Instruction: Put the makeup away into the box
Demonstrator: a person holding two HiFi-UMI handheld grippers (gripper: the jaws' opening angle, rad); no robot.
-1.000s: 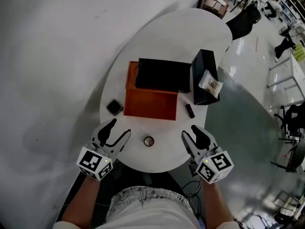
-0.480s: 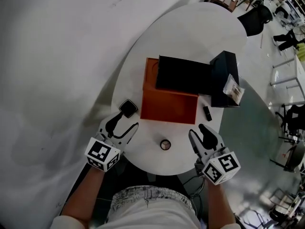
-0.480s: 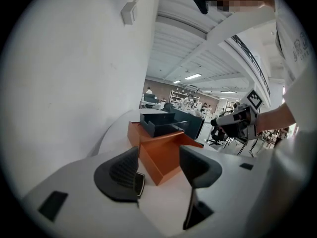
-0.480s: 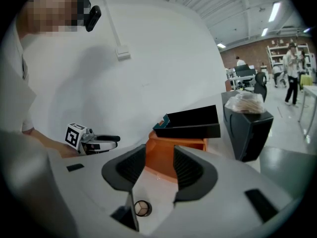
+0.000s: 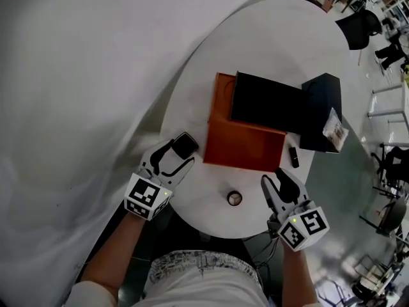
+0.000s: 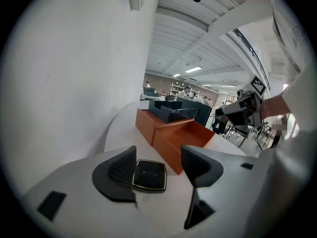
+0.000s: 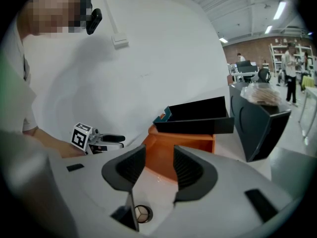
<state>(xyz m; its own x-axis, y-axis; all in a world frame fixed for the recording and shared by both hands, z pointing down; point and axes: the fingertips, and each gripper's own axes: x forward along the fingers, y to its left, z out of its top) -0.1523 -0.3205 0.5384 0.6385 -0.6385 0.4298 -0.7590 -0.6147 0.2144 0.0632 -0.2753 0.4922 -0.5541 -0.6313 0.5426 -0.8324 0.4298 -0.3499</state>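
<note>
— So, where is the compact [image 6: 149,175]?
— Flat on the white surface [image 5: 255,43], between the fingers [image 6: 116,175] of my left gripper [image 5: 181,152]. They're spread, have just been opening wider, and aren't squeezing it.
— How will it handle?
— Light, stiff, glossy, probably slippery. I'd pinch its side edges.
— And the right gripper [image 5: 273,176]?
— Fingers apart, empty, near a small round pot [image 5: 234,198]. The orange box [image 5: 243,149] waits just beyond; around us, a big workroom.
</note>
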